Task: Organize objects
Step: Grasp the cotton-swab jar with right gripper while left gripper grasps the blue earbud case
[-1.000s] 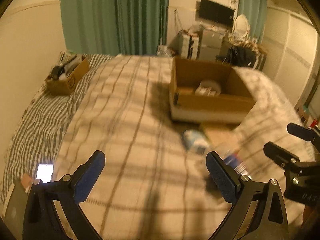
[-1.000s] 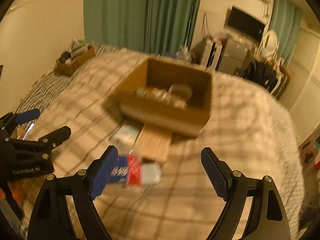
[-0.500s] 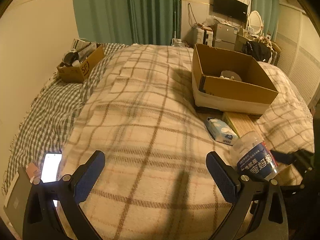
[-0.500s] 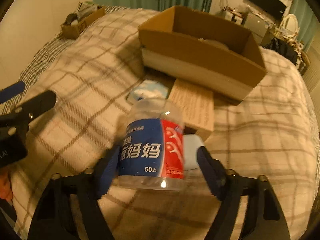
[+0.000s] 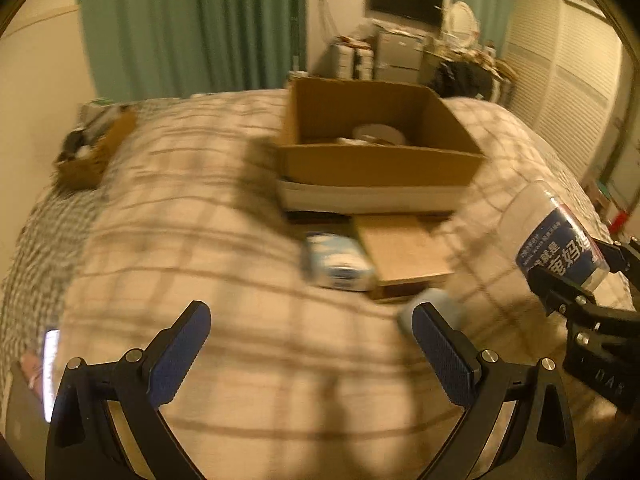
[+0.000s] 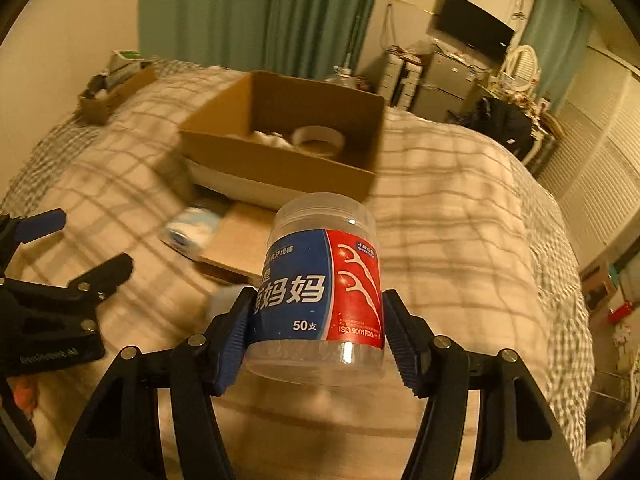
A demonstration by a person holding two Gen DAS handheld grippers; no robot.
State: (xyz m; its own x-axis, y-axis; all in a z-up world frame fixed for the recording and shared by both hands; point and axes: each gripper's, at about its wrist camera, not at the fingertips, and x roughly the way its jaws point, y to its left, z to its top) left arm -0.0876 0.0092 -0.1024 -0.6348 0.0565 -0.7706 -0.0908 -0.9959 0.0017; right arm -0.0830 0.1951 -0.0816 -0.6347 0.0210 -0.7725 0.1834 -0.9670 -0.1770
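My right gripper (image 6: 318,328) is shut on a clear plastic jar of floss picks (image 6: 320,280) with a blue and red label, held above the plaid bed. The jar also shows at the right of the left wrist view (image 5: 556,236). An open cardboard box (image 6: 280,152) stands further back on the bed and holds a white tape roll (image 6: 318,140). In the left wrist view the box (image 5: 376,164) is ahead, with a blue-white tissue pack (image 5: 338,262) and a flat wooden board (image 5: 402,246) in front of it. My left gripper (image 5: 312,350) is open and empty above the blanket.
A small cardboard box of clutter (image 5: 92,152) sits at the bed's far left. A lit phone (image 5: 50,364) lies at the near left edge. A small pale round object (image 5: 434,308) lies by my left gripper's right finger. Furniture and a TV (image 6: 468,28) stand beyond the bed.
My right gripper closed on the floss jar and lifted it off the blanket. Both views shifted toward the cardboard box, with motion blur.
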